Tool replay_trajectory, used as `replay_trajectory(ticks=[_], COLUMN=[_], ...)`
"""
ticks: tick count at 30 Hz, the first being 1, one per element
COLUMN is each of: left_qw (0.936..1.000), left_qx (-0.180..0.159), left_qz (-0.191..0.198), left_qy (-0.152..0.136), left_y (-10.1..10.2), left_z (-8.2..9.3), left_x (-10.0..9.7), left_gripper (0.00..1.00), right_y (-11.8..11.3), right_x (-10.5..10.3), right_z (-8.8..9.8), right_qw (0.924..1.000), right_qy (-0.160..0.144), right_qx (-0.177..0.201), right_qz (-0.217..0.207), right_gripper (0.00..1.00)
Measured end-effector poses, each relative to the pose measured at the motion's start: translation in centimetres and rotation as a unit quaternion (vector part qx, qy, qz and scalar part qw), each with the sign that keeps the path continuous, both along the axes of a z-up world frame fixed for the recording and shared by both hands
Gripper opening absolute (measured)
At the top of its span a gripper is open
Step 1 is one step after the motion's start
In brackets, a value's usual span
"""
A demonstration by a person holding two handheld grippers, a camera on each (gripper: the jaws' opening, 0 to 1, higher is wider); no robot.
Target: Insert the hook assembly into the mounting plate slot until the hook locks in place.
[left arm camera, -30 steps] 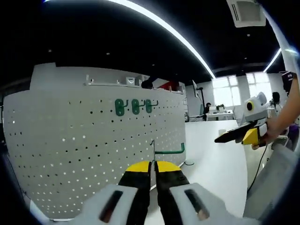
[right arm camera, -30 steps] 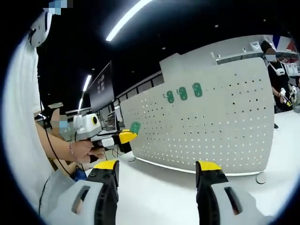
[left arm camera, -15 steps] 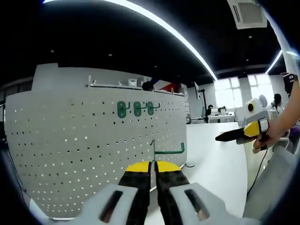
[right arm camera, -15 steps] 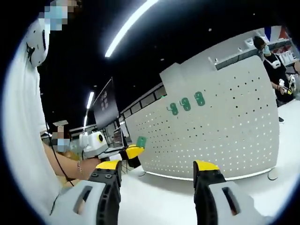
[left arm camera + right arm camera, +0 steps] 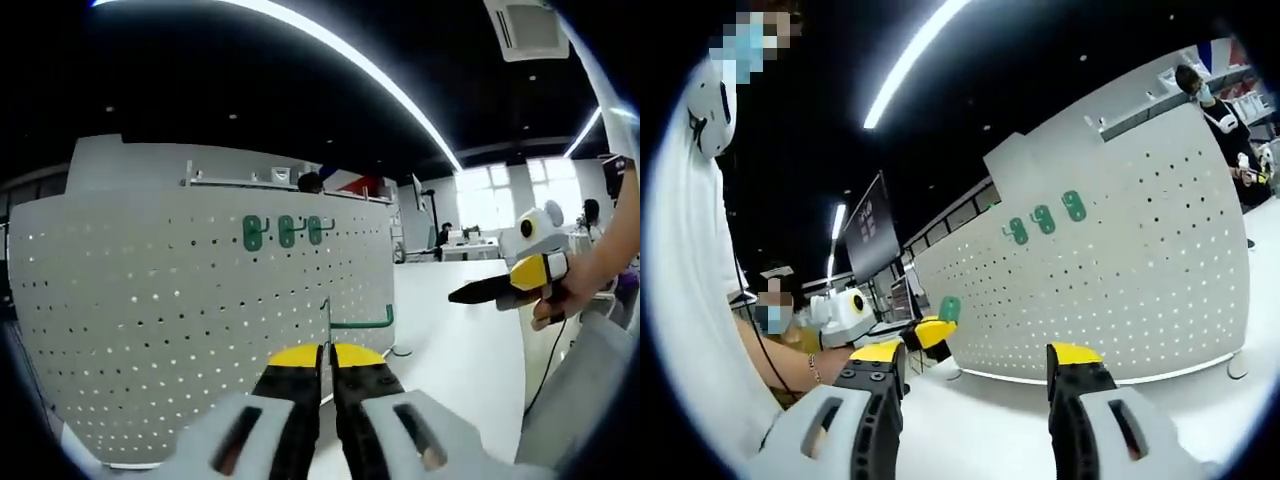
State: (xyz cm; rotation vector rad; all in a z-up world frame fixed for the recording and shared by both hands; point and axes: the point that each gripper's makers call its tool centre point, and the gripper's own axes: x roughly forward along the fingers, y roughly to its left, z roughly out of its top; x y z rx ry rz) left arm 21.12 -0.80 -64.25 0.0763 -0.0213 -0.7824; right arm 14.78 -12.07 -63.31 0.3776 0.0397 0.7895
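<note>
Currently left gripper (image 5: 326, 352) holds green hook (image 5: 358, 322), arm sideways along pegboard (image 5: 150, 300).

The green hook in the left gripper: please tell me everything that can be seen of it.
The green hook is a thin rod, seemingly coated metal, with a grey upright stem and a green arm that runs sideways and turns up at its tip. The left gripper is shut on the stem, its yellow-tipped jaws pressed together. The hook hangs in front of the white pegboard, not yet inserted. In the right gripper view its green end shows above the yellow tips.
</note>
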Motion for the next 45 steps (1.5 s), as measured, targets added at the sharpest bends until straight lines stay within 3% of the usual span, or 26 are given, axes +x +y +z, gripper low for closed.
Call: replay_trajectory(ticks=[28,45], left_qw=[0.9999,0.9999], left_qx=[0.005,0.005], left_qz=[-0.008,-0.010], left_qy=[-0.004,-0.004], left_y=[-1.3,-1.8], left_z=[0.7,0.8], left_x=[-0.5,-0.7], left_gripper=[0.03,0.03], right_y=[4.6,6.0], right_x=[2.6,3.8], right_z=[1.2,1.6], right_qw=[0.9983,0.9968], right_qy=[0.003,0.012], right_qx=[0.049,0.072], right_qz=[0.031,0.031], right_gripper=[0.44,0.33])
